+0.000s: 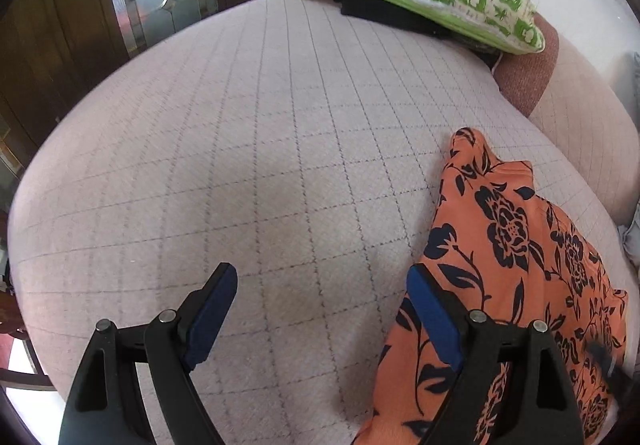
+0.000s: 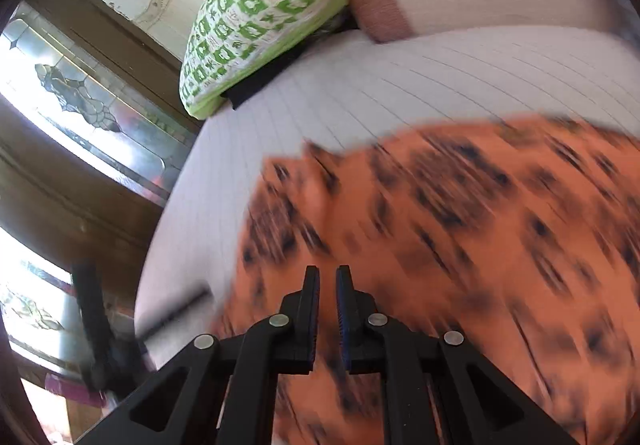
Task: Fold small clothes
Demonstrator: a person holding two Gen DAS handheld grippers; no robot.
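Right of left gripper [image 1: 320, 309], on bed [image 1: 240, 165]: orange floral garment [image 1: 508, 245], unfolded. Left jaws spread, empty, staged beside its edge. Right gripper [image 2: 328, 285] above garment, jaws nearly together; nothing visibly pinched.

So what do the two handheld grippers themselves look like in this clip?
Both look alike. The left gripper has two black plastic fingers with triangular cut-outs, silver round pins at the joints and flat blue pads on the inner faces. The right gripper has the same black linkage, silver pins and dark blue ribbed pads. No cables, markings, hands or sleeves show in either view.
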